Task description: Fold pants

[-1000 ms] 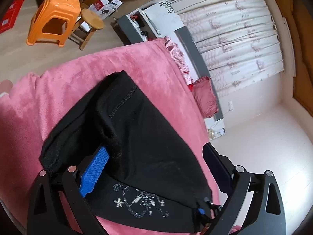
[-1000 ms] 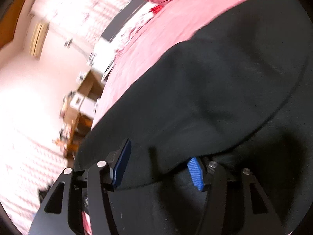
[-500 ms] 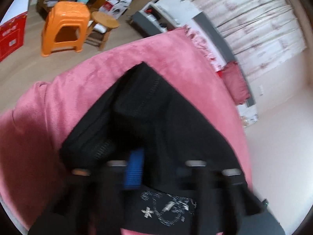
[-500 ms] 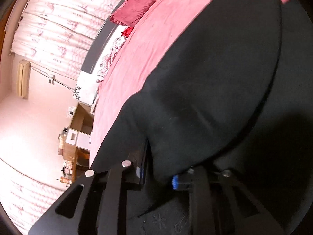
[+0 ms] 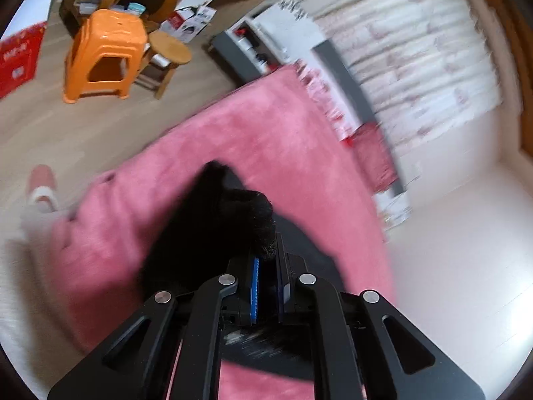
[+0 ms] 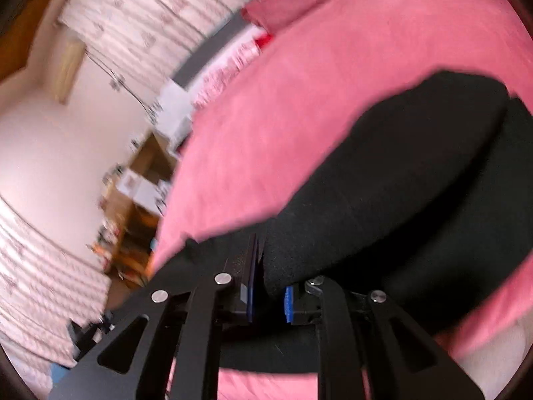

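Note:
The black pants (image 5: 203, 230) lie folded on a pink blanket (image 5: 266, 140). My left gripper (image 5: 266, 263) is shut on a bunched edge of the pants and holds it lifted off the blanket. In the right wrist view the pants (image 6: 416, 180) stretch away to the right over the pink blanket (image 6: 316, 76). My right gripper (image 6: 269, 276) is shut on the pants' near edge, with the fabric pinched between its blue pads (image 6: 289, 303).
An orange plastic stool (image 5: 103, 53) and a small wooden stool (image 5: 170, 53) stand on the wood floor beyond the bed. A red pillow (image 5: 376, 156) lies at the bed's head by the curtains. A slipper (image 5: 40, 183) lies on the floor at left.
Both grippers went from open around the pants' edge to shut on it. They have lifted the fabric, and both views have swung and blurred.

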Action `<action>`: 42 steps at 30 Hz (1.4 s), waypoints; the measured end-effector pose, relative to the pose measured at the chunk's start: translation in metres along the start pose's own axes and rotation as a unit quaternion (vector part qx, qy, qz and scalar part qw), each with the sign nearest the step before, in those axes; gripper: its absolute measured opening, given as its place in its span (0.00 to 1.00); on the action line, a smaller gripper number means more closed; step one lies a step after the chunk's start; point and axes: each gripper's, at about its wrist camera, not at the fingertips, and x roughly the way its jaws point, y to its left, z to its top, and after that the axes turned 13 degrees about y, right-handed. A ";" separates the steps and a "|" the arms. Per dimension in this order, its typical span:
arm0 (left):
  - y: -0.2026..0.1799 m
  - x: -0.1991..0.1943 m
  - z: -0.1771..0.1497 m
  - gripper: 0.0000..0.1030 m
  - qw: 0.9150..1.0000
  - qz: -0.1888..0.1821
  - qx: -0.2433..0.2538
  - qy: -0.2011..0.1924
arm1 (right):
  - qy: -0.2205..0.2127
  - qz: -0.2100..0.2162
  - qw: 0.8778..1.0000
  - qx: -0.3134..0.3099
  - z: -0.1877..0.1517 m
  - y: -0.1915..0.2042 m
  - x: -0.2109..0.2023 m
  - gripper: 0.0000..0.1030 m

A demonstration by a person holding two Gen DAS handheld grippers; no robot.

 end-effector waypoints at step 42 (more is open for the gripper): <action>-0.118 0.154 -0.033 0.55 0.957 0.104 0.256 0.090 | -0.141 -0.022 0.973 0.182 0.083 -0.166 -0.104 0.08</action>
